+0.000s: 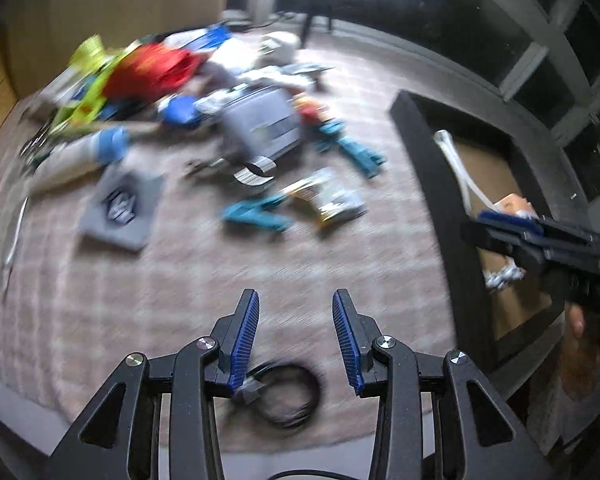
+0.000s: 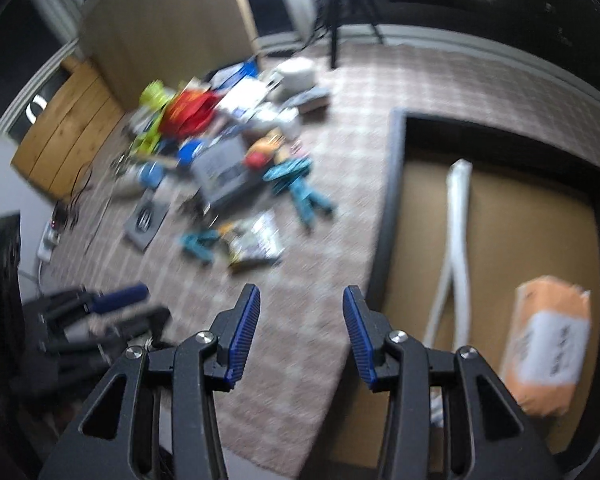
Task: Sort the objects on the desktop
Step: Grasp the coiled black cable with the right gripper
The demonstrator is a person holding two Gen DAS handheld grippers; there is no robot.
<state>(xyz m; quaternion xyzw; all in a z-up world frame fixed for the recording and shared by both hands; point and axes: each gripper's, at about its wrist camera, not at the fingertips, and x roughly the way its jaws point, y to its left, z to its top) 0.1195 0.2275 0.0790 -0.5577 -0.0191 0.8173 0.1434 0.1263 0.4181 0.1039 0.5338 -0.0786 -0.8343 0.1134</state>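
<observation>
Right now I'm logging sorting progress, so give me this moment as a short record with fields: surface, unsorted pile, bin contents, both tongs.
surface: checked cloth
unsorted pile: blurred heap of mixed items, left of the bin
bin: dark-walled box with brown floor
bin contents: white tube; orange packet
near item: black cable coil under the left tongs
left tongs: open, empty
right tongs: open, empty, by the bin's edge
</observation>
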